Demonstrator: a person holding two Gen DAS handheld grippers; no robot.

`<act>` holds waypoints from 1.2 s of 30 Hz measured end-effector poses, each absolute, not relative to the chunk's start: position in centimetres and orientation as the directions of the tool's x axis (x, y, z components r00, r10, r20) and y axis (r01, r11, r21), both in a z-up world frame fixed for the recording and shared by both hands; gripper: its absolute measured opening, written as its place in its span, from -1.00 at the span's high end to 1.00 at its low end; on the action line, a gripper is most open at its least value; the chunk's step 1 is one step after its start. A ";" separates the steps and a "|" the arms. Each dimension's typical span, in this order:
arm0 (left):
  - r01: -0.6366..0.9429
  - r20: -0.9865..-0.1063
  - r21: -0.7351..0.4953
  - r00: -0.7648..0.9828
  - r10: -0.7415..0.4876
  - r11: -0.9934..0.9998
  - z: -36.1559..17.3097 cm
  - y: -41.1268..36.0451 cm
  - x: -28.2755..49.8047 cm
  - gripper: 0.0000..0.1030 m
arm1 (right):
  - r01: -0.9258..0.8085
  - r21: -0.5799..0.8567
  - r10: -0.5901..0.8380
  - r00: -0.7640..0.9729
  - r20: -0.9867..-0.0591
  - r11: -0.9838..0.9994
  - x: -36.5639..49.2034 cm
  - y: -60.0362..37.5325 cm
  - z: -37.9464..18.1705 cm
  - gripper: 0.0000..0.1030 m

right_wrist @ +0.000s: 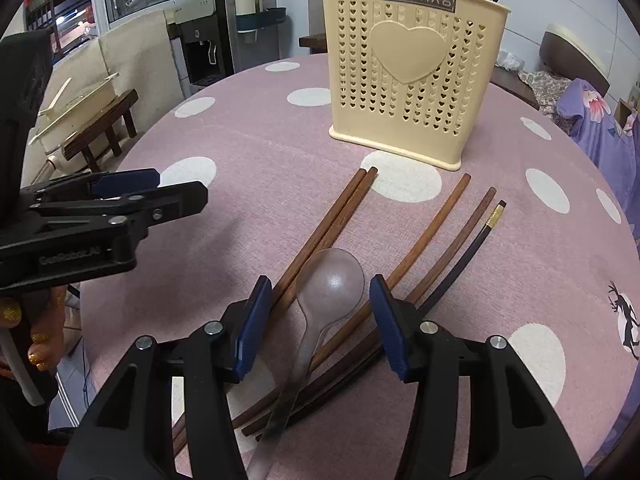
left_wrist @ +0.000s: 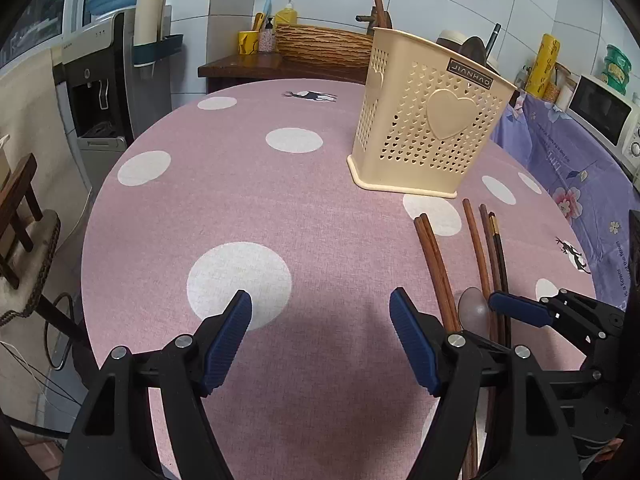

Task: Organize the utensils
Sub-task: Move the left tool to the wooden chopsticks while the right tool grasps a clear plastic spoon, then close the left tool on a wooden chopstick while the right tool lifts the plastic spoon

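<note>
While spoon (right_wrist: 328, 292) and chopsticks (right_wrist: 420, 248) lie mid-bench before the holder (right_wrist: 412, 72), right gripper (right_wrist: 318, 320) fingers straddle the spoon ungripped, left gripper (left_wrist: 320, 344) open, empty: pick-up stage; next, close and lift.

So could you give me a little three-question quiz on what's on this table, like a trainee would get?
1. Which tool has the spoon between its pads: left or right?
2. True or false: the holder lies on its side.
3. How many chopsticks lie on the cloth?

Key
1. Right; its pads stand either side of the spoon without pressing it. The left hangs open over bare cloth.
2. False; it stands upright behind the chopsticks.
3. Five: four brown, and one dark with a gold band.
</note>
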State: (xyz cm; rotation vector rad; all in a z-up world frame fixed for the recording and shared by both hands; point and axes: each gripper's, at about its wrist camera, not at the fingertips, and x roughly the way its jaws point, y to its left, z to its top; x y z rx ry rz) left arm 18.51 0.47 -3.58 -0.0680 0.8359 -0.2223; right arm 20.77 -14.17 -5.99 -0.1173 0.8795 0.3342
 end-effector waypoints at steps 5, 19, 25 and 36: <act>0.156 -0.730 -0.151 0.649 -0.217 0.976 -3.6 1.0 18.5 -0.37 | -0.359 0.025 0.242 0.573 -0.783 0.933 21.1 -14.3 -5.9 0.14; 0.160 -0.729 -0.158 0.646 -0.224 0.974 -3.4 1.0 18.3 -0.37 | -0.380 0.078 0.282 0.518 -0.808 0.922 21.9 -14.0 -5.9 0.21; 0.159 -0.736 -0.178 0.634 -0.239 0.971 -3.7 1.1 18.6 -0.37 | -0.350 0.159 0.329 0.506 -0.797 0.923 22.2 -15.2 -6.2 0.21; 0.179 -0.742 -0.173 0.623 -0.248 0.969 -3.7 0.1 18.6 -0.37 | -0.327 0.191 0.347 0.529 -0.774 0.926 21.7 -15.6 -5.6 0.28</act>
